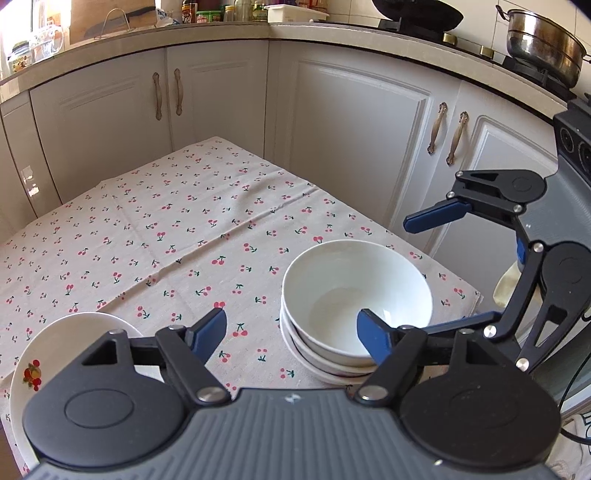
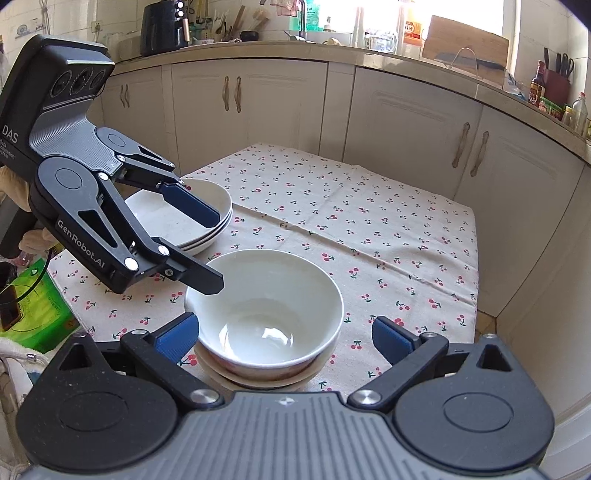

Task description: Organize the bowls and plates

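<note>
A stack of white bowls (image 1: 354, 295) stands on the cherry-print tablecloth (image 1: 166, 236), also in the right wrist view (image 2: 266, 314). A stack of white plates (image 2: 207, 221) lies to its left; its rim with a fruit print shows in the left wrist view (image 1: 48, 354). My left gripper (image 1: 291, 332) is open and empty, its right finger over the bowl stack's rim; it also shows in the right wrist view (image 2: 212, 254). My right gripper (image 2: 284, 338) is open and empty, straddling the bowl stack from above; it also shows in the left wrist view (image 1: 436, 273).
White cabinets (image 1: 221, 96) stand close behind the table. A steel pot (image 1: 543, 44) and a wok (image 1: 417, 14) sit on the stove at the back right. A green bag (image 2: 33, 306) lies off the table's left edge.
</note>
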The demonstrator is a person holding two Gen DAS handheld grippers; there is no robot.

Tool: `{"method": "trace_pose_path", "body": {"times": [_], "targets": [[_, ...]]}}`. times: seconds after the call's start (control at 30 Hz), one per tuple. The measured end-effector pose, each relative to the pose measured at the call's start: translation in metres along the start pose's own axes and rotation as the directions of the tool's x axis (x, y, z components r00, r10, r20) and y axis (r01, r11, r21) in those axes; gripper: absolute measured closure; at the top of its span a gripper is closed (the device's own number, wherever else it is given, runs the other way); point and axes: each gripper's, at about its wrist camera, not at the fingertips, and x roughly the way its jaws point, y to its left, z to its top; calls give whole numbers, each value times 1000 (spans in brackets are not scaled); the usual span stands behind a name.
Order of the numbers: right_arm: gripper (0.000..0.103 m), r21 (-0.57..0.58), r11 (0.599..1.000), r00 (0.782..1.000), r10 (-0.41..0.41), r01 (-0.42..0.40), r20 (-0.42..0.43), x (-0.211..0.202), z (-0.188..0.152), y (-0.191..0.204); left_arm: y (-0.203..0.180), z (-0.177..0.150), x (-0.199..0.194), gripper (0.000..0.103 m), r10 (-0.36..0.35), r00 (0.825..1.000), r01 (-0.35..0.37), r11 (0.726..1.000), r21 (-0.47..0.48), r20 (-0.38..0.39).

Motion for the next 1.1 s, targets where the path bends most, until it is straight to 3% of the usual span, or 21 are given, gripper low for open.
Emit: {"method": "trace_pose_path", "body": {"times": [0.13, 0.27, 0.57, 0.77, 1.1], "targets": [[1, -34, 999, 1000, -29, 29, 3, -2, 1, 6, 0, -6, -8, 17, 5, 1000, -6, 1000, 24, 28], [1, -33, 999, 1000, -4, 5, 20, -12, -3, 9, 1, -16, -17, 7, 9, 998, -13, 998, 61, 67], [0, -48, 999, 999, -17, 15, -46, -1, -32, 16, -15, -44, -6, 6, -23, 1000, 21, 980, 196, 11], [0, -33, 999, 995, -21, 18, -99, 21, -44, 11, -17, -50, 19, 6, -47, 997, 58, 978, 201, -58], [0, -78, 997, 992, 6, -16, -125, 44, -48, -1, -16, -41, 50, 6, -83, 990, 110, 958, 266, -110]]}}
